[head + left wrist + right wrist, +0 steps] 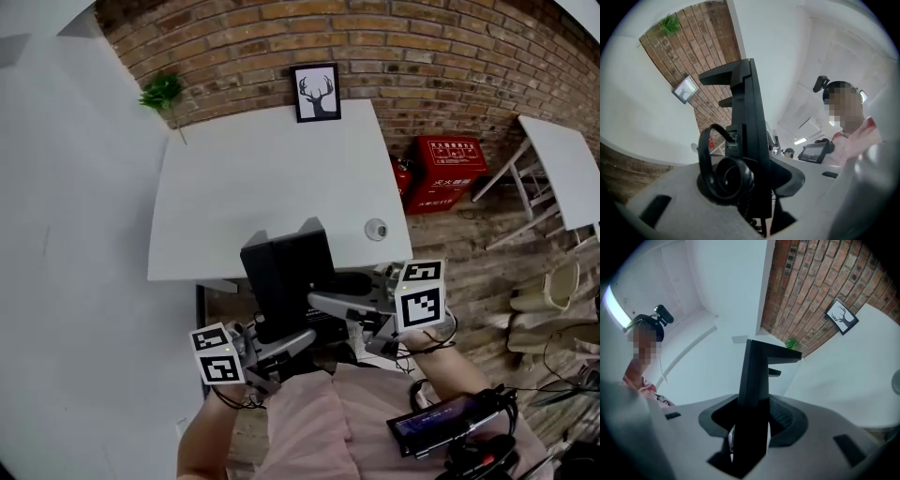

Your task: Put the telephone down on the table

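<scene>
Head view: the telephone (286, 277) is a plain black, boxy block. It hangs at the near edge of the white desk (234, 187), held up between the left gripper (292, 339) and the right gripper (323, 302). Its top overlaps the desk edge, and whether it touches the desk cannot be told.

In the left gripper view the telephone (751, 126) stands edge-on as a thin dark slab with two short ledges jutting from its upper part. A black coiled cord (727, 179) loops in front of its lower half. The grey fingers (670, 206) pinch the slab from both sides. In the right gripper view the same slab (757, 376) rises from between that gripper's fingers (834, 427), which also press on it from both sides.

No keys, display or handset can be made out, since every view catches the telephone from an edge or in deep shadow. Its lower end is sunk behind the fingers in both gripper views. In the head view its underside is covered by the grippers. Where the cord ends is hidden below the left fingers.
</scene>
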